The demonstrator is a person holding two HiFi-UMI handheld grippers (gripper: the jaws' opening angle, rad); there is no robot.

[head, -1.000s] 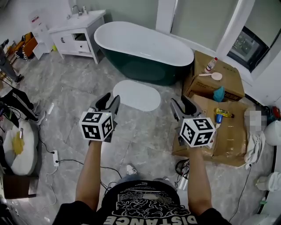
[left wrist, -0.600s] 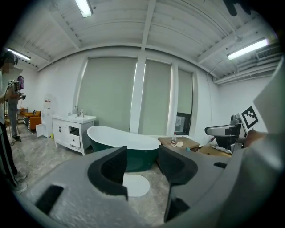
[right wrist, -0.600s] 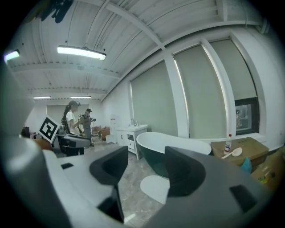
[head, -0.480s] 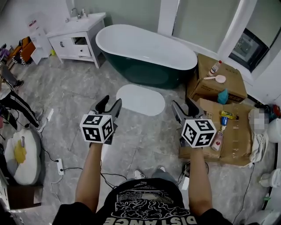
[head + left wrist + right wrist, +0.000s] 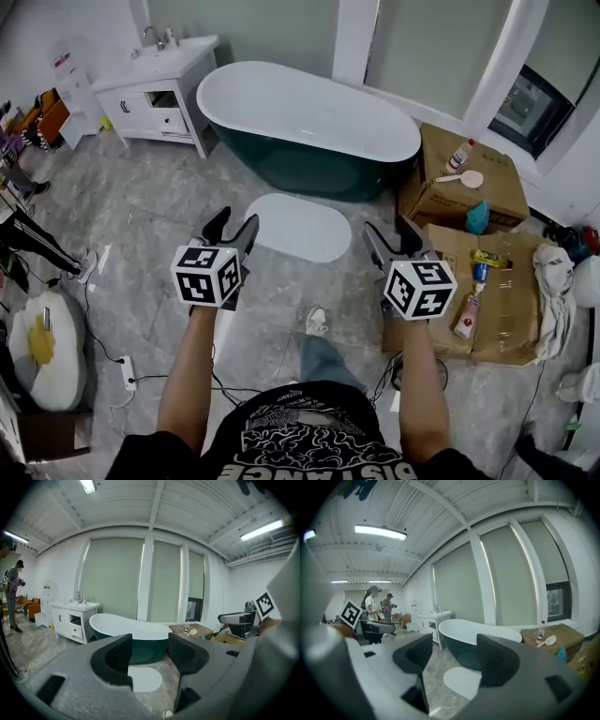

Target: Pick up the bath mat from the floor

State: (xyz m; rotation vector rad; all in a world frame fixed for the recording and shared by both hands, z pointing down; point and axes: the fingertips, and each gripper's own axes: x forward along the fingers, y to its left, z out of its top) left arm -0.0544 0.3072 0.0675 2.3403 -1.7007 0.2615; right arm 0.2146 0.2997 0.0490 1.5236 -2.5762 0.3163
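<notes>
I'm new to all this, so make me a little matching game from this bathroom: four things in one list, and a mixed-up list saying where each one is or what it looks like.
Things:
1. bath mat
2. bathtub
3. cabinet
4. cardboard box

Descriptions:
A. white, with a tap on top
B. dark green outside, white inside
C. white oval lying flat on the floor
D. brown, with a small bottle on it

Pairs: 1-C, 2-B, 3-A, 4-D.
</notes>
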